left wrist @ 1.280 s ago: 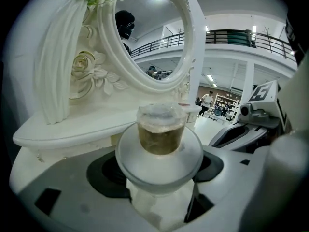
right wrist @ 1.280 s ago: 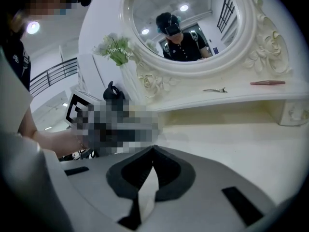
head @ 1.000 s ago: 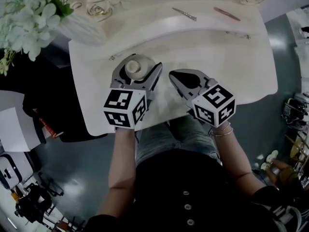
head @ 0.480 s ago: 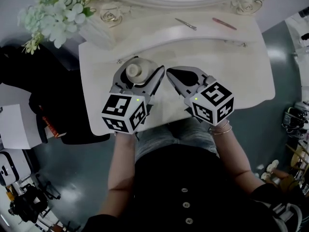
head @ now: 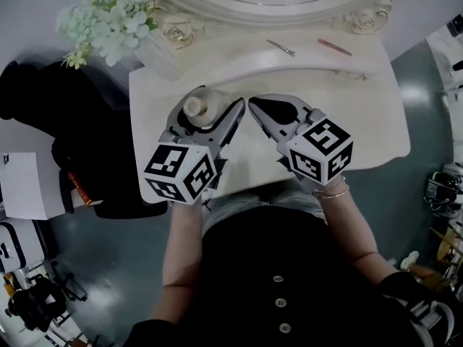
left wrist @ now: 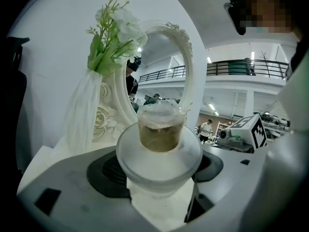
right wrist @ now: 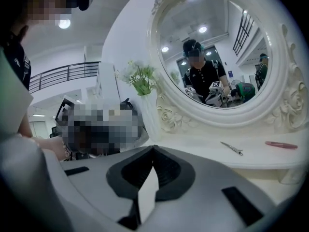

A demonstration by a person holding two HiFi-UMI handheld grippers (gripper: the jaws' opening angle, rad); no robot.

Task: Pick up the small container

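Container: small frosted jar (left wrist: 159, 146) with a clear cap, over the white dressing table (head: 347, 121), near its left end.
Left gripper (head: 207, 108): jaws clamped on the jar's sides.
Right gripper (head: 253, 105): jaws together, nothing between them, just beside the left one.

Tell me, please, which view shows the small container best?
The left gripper view: the small container fills the centre, between the fingers, frosted body and brownish top plain. The head view shows only its top; the right gripper view misses it.
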